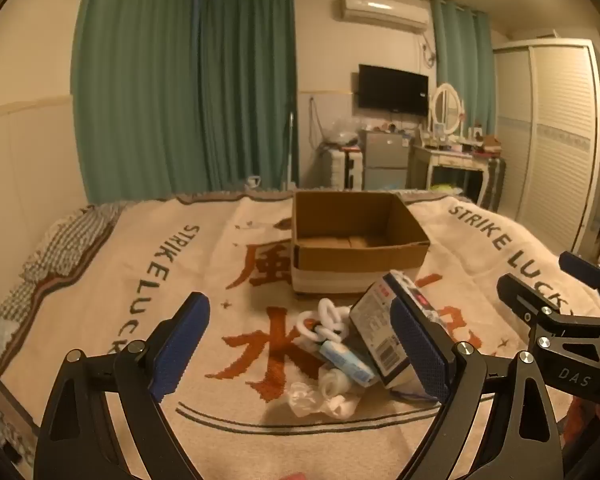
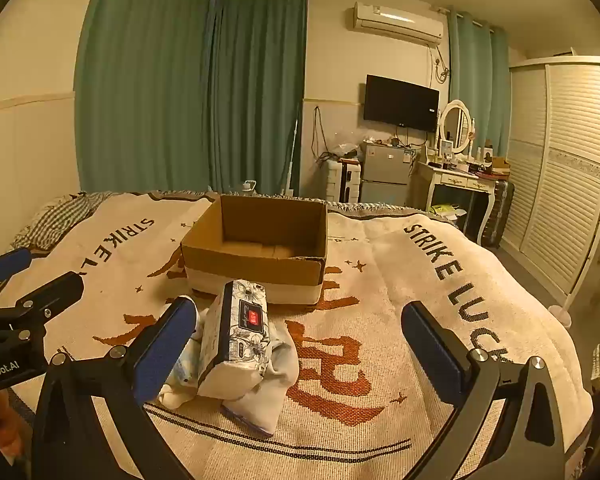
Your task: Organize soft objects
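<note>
An open cardboard box [image 1: 356, 240] stands on the bed blanket; it also shows in the right wrist view [image 2: 260, 252]. In front of it lies a pile: a soft tissue pack [image 1: 380, 332] with flower print [image 2: 240, 332], a white plastic chain [image 1: 328, 320], a blue-white tube [image 1: 346, 362], crumpled white plastic [image 1: 320, 398] and a white cloth [image 2: 268, 384]. My left gripper [image 1: 300, 352] is open above the pile, its right pad beside the tissue pack. My right gripper [image 2: 300, 348] is open and empty, just right of the pack.
The beige blanket [image 2: 380, 360] with orange characters covers the bed. A checked pillow [image 1: 60, 248] lies at the far left. Beyond the bed are green curtains, a small fridge [image 2: 384, 172], a dressing table [image 2: 456, 180] and a wardrobe [image 2: 560, 168].
</note>
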Available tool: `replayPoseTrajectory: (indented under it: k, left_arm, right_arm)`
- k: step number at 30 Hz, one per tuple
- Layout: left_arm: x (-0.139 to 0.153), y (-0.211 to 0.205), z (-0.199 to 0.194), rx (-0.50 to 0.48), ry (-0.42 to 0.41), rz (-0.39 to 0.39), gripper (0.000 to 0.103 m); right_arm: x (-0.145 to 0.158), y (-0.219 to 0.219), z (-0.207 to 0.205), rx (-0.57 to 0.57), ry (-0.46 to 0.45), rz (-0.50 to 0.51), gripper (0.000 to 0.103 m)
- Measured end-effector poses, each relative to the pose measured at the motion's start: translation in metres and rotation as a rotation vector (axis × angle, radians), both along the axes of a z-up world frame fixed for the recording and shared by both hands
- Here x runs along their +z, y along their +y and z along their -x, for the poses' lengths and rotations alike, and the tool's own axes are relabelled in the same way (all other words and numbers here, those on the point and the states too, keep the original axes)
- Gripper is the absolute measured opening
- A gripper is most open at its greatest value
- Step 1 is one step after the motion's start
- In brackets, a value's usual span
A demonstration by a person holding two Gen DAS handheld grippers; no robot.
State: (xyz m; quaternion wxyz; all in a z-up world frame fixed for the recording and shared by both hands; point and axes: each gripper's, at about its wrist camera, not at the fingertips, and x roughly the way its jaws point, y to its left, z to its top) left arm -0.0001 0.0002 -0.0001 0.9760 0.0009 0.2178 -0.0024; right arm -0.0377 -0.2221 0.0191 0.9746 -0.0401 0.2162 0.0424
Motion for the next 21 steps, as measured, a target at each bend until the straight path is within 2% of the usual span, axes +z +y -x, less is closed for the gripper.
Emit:
replayPoseTrajectory:
  k: [21]
  left_arm:
    - [-0.0003,-0.0023,0.0000,-0.012,0.003,-0.013,0.093]
  right_arm:
    - [-0.0034,0.0029,-0.0018,0.007,0.010,-0.003,0.103]
